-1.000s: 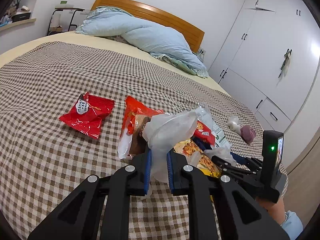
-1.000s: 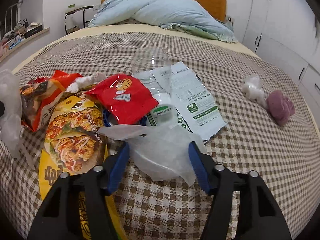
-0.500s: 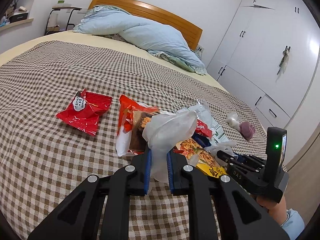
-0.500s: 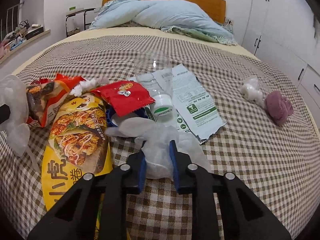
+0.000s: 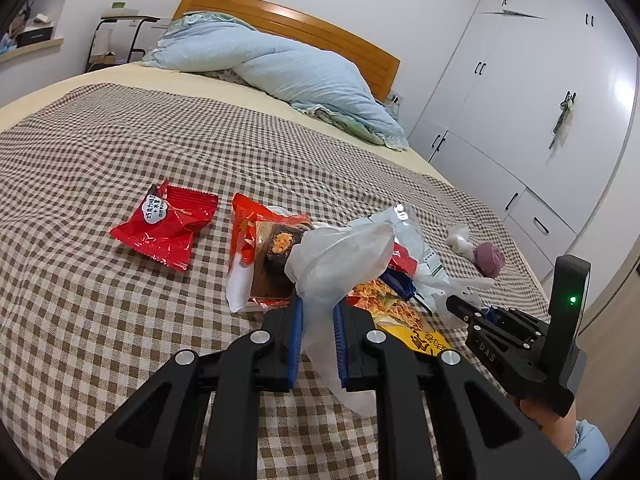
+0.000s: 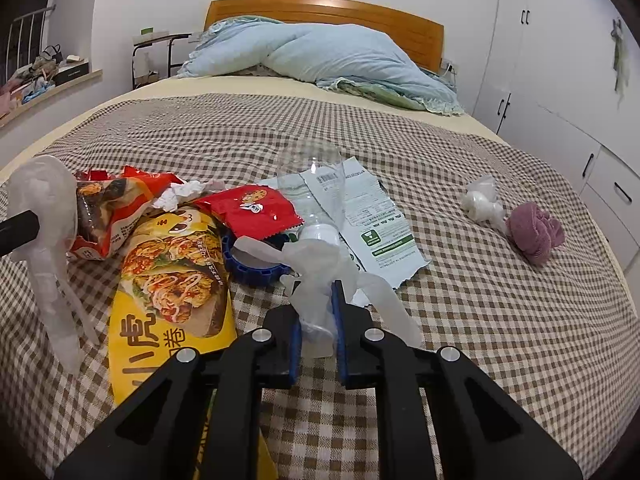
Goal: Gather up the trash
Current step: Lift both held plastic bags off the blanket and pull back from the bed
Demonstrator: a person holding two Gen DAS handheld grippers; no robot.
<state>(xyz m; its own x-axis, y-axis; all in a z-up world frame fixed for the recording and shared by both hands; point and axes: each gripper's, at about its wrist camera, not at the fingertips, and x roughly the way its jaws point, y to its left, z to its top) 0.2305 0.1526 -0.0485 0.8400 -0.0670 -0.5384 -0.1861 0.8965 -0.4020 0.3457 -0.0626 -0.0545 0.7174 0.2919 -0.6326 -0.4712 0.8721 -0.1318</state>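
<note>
On the checked bedspread [image 5: 100,320] lies a heap of trash: a red wrapper [image 5: 168,224], an orange snack bag [image 5: 264,248], a yellow food packet [image 6: 172,272], a red cookie wrapper [image 6: 252,208], a clear bottle [image 6: 316,184], a white-green pouch [image 6: 372,216] and a blue ring [image 6: 252,268]. My left gripper [image 5: 318,320] is shut on a bunch of translucent plastic [image 5: 340,256], held just above the bed. My right gripper [image 6: 316,312] has its jaws closing, pads pressing a second bunch of translucent plastic [image 6: 316,268] in front of the heap.
A white crumpled wad [image 6: 480,200] and a purple cloth ball [image 6: 534,232] lie to the right on the bed. A blue duvet [image 6: 340,60] is piled against the wooden headboard [image 6: 320,8]. White wardrobes [image 5: 520,100] line the right wall.
The right gripper's jaws went from wide apart to pinched on the plastic in front of it, and it rose a little. The left gripper kept its hold and stayed put.
</note>
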